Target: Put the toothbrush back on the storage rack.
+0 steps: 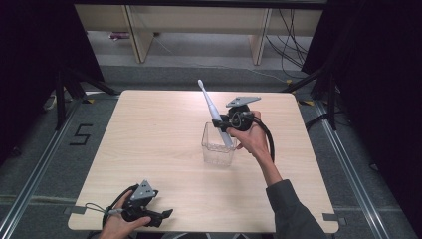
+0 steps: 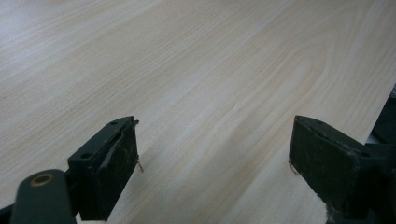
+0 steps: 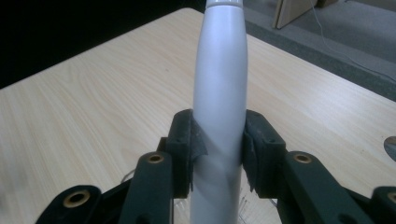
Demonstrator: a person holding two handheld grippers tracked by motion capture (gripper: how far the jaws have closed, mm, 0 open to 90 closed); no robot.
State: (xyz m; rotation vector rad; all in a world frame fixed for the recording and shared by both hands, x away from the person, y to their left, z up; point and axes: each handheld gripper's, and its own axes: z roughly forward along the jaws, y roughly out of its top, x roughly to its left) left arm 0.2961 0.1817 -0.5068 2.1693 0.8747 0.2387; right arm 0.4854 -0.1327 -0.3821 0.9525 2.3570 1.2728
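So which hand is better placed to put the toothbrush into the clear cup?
The right. Its gripper is already shut on the toothbrush, just above the clear cup. The left gripper is open, far away at the table's near edge.

A square table (image 1: pixel 164 149) with a pale wood-grain top carries the work — its far edge runs before a strip of grey floor (image 1: pixel 199 74), its near corners are rounded, and bare grain shows across it in both gripper views. A clear, square-sided plastic container (image 1: pixel 218 145) stands directly on the tabletop a little right of centre, open at the top. The table itself stands on grey carpeted floor — a black figure 5 (image 1: pixel 80 134) is marked there to the table's left, and metal rails (image 1: pixel 35 169) run along either side of it.
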